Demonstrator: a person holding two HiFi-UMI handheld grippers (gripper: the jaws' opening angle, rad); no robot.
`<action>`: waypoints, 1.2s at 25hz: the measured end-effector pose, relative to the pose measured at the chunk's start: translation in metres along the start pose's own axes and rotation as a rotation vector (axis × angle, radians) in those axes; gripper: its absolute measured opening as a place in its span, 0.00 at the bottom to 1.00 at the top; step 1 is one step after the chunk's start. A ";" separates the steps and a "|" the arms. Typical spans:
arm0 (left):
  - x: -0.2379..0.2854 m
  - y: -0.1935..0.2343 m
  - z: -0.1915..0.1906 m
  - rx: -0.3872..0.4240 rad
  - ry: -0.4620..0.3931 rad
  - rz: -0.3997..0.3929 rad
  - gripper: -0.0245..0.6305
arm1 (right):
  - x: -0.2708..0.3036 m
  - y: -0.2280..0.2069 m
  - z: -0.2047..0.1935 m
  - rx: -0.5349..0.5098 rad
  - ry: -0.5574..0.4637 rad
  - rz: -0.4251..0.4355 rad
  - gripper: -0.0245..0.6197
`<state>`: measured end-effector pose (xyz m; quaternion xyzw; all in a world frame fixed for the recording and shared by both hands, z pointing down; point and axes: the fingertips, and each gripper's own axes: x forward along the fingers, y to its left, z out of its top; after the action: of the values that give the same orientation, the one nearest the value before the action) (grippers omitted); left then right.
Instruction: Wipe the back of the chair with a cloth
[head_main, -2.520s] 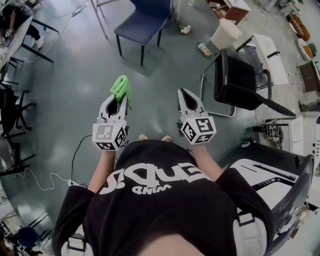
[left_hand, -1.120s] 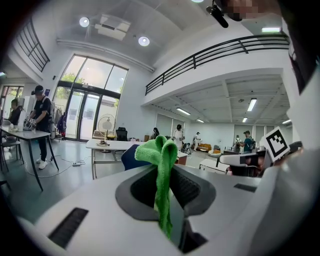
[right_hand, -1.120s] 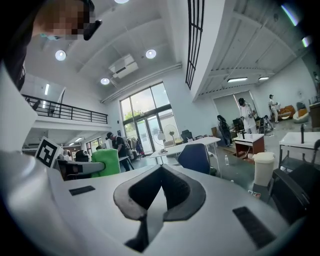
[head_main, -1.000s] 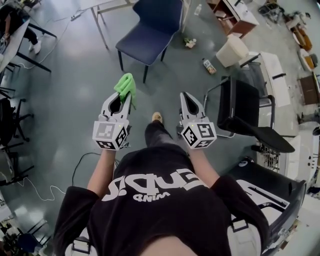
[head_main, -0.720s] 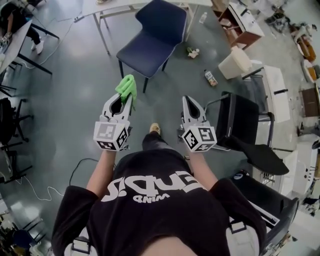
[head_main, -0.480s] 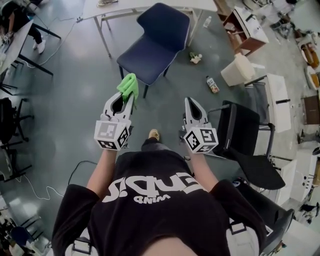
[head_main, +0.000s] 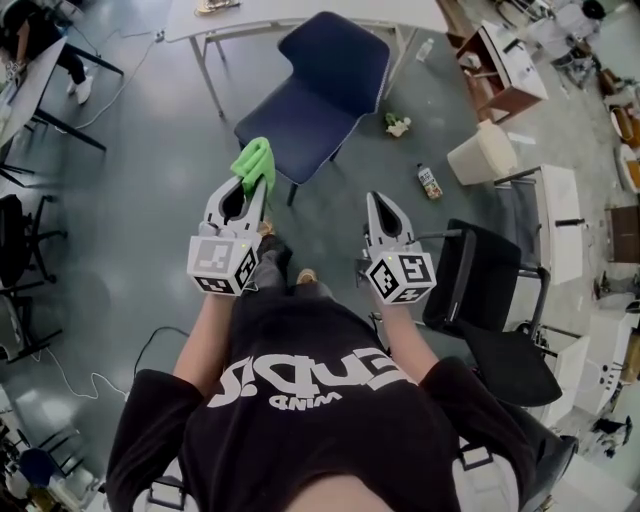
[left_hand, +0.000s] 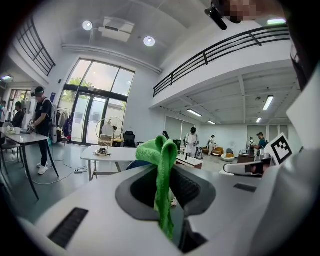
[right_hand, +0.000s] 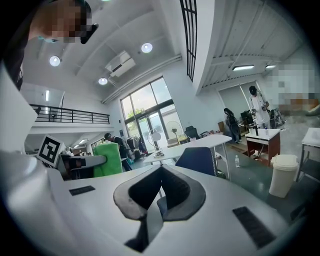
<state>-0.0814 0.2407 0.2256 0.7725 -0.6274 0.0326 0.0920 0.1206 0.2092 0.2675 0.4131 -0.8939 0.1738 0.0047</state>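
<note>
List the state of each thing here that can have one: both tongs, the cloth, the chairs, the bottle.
Left tongs: shut on the green fabric cloth.
Right tongs: shut, empty.
Green fabric cloth: bunched, sticking out past the tips.
Dark blue plastic chair: upright, seat bare, untouched.
Black metal-framed chair: upright, seat bare.
Labelled plastic bottle: lying on the floor.

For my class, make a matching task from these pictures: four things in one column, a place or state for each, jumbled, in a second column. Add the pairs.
Things:
1 cloth
2 blue chair
3 right claw
4 bottle

Places or states:
A lying on the floor
B shut, nothing in it
C pinched in the left claw
D next to the white table

Pairs: 1-C, 2-D, 3-B, 4-A
</note>
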 end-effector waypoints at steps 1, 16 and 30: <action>0.007 0.004 0.000 0.000 0.001 -0.004 0.12 | 0.007 -0.001 0.000 0.000 0.001 -0.002 0.02; 0.157 0.078 0.030 0.027 0.022 -0.120 0.12 | 0.141 -0.047 0.038 0.026 -0.038 -0.085 0.02; 0.277 0.142 0.059 0.061 0.051 -0.271 0.12 | 0.260 -0.084 0.087 0.016 -0.099 -0.214 0.02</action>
<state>-0.1653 -0.0646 0.2277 0.8516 -0.5134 0.0588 0.0879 0.0237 -0.0599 0.2510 0.5141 -0.8426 0.1586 -0.0242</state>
